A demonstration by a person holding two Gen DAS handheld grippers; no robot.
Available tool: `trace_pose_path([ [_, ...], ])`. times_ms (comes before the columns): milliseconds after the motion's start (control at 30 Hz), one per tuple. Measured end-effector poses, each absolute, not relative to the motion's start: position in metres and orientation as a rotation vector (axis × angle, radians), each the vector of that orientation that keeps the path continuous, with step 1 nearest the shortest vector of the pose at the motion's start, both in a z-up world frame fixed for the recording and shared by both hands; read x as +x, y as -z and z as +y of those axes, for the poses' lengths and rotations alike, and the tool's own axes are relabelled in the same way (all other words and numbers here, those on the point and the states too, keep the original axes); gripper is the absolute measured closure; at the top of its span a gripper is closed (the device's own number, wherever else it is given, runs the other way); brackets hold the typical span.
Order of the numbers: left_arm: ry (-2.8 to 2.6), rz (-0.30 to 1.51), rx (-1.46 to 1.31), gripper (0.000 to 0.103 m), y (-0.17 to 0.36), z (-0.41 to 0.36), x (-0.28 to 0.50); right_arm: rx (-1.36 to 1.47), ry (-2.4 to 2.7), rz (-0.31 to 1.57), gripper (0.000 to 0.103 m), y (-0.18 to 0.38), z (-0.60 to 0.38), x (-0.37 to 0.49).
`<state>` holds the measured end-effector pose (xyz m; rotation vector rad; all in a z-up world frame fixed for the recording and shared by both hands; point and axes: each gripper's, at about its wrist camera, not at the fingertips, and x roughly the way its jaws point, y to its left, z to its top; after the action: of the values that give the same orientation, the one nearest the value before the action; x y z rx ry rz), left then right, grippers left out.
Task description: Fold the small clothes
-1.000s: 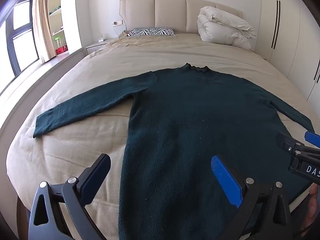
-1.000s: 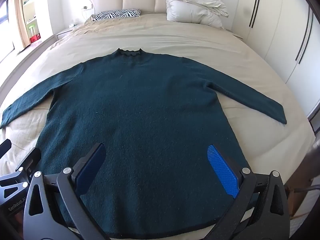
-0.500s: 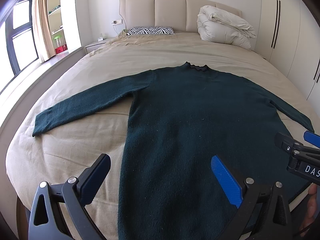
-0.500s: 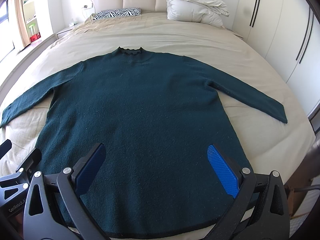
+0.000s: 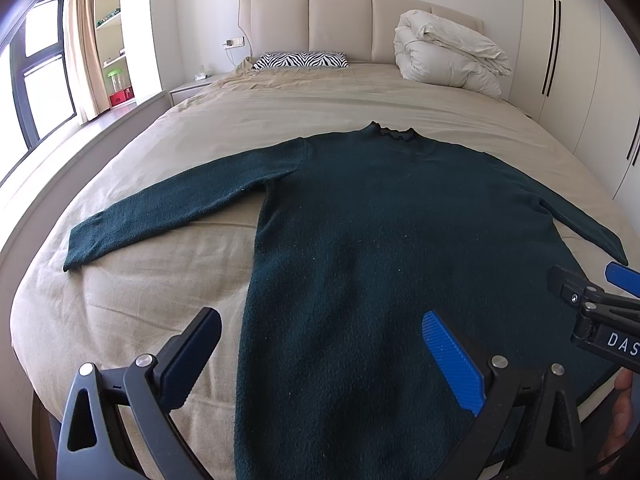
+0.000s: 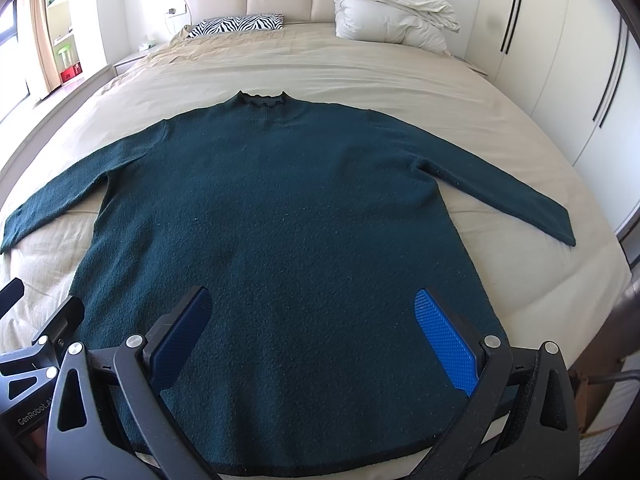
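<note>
right wrist | sweater (image 6: 288, 216) flat, hem at bed (image 6: 360, 76) edge | both grippers' fingers spread, holding nothing

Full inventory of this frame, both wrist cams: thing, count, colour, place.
dark green knitted long-sleeved sweater: 1, dark green, spread flat on the bed, sleeves out, hem toward the cameras
beige-sheeted bed: 1, beige, fills both views
zebra-print pillow: 1, black and white, at the headboard, left
folded white duvet: 1, white, at the headboard, right
padded beige headboard: 1, beige, against the far wall
white wardrobe doors: several, white with dark handles, right wall
shelves with small items: 1 unit, white, by the window at left
left tool: 1, black with blue pads, open, above the sweater's left hem side
right tool: 1, black with blue pads, open, above the hem
</note>
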<state>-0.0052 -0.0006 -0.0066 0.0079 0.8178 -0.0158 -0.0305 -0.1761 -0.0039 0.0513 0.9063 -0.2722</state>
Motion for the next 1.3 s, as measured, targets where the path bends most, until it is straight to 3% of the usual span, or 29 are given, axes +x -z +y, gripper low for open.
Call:
trace_pose_path([
  [1300, 0.018, 0.823, 0.003, 0.0, 0.0065, -0.0001, -0.0042, 0.044, 0.271, 0.909, 0.0, 0.0074, -0.173, -0.0306],
])
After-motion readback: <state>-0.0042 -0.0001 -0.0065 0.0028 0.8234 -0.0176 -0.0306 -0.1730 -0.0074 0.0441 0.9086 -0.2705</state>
